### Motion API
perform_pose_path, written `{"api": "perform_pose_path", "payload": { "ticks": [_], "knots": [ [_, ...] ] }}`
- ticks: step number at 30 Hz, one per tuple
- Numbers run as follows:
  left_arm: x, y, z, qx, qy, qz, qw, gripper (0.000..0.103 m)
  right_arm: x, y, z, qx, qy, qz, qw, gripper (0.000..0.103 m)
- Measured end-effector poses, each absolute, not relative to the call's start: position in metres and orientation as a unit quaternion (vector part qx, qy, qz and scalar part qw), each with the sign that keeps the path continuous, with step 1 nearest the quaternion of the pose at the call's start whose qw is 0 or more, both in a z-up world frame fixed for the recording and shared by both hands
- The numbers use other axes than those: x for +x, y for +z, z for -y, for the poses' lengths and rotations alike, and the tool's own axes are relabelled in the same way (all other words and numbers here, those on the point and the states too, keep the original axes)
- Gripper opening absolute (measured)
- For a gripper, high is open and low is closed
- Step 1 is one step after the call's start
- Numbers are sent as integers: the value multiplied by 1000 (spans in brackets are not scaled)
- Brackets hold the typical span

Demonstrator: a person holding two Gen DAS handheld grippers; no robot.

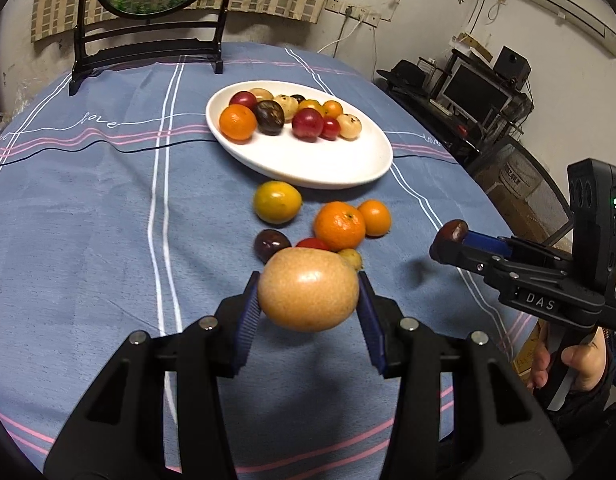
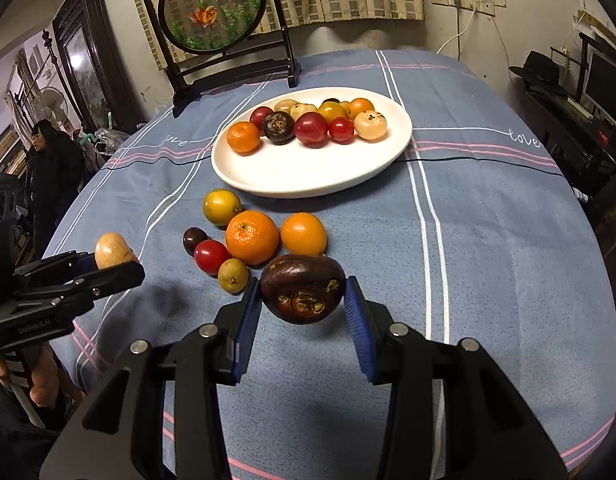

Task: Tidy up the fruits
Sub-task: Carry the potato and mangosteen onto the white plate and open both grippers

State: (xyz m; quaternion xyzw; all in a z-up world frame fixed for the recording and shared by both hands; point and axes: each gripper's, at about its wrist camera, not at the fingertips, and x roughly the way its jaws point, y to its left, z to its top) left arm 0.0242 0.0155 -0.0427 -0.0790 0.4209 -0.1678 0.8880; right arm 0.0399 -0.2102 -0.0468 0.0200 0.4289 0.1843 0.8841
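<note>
My left gripper (image 1: 308, 298) is shut on a tan round fruit (image 1: 308, 290), held above the blue cloth; the same fruit (image 2: 112, 250) shows at the left of the right wrist view. A dark brown fruit (image 2: 303, 288) sits pinched in my right gripper (image 2: 304, 294), and it appears again as a dark fruit (image 1: 451, 232) at the right of the left wrist view. Ahead lies a white oval plate (image 1: 308, 160) (image 2: 308, 176) with several fruits lined up along its far side. Loose fruits lie in front of it: a large orange (image 2: 252, 242), a smaller orange (image 2: 304, 234), a yellow fruit (image 2: 222, 207).
A red tomato (image 2: 210, 255), a dark plum (image 2: 194, 239) and a small tan fruit (image 2: 233, 275) lie by the oranges. A black-framed round screen (image 2: 216, 12) stands at the table's back. A person (image 2: 52, 160) stands far left. A desk with a monitor (image 1: 475, 92) is to the right.
</note>
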Motion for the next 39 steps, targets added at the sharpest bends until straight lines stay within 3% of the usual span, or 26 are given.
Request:
{"api": "perform_pose_path", "payload": {
  "ticks": [8,15,29,30,33,36,39],
  "knots": [
    [55,-28,-16,-70,-174,-426,885,47,61,-31,214,10,188,-418,889,43],
    [143,-10,0,-38,-174,-432,884,47,132,-8,214,-15,191,-407,893,43],
    [242,-57,30,-9,-152,-487,860,48,234,-56,211,-37,162,-461,872,43],
    [245,-58,29,-8,-150,-490,859,48,235,-57,210,-38,161,-462,871,43],
    [253,-55,23,-29,-153,-496,855,56,236,-51,208,-56,143,-439,885,65],
    [251,-38,13,-42,-144,-471,869,66,228,-40,208,-65,140,-424,893,65],
    [234,-14,0,-52,-140,-441,885,67,213,-28,212,-61,143,-414,897,66]
  ]
}}
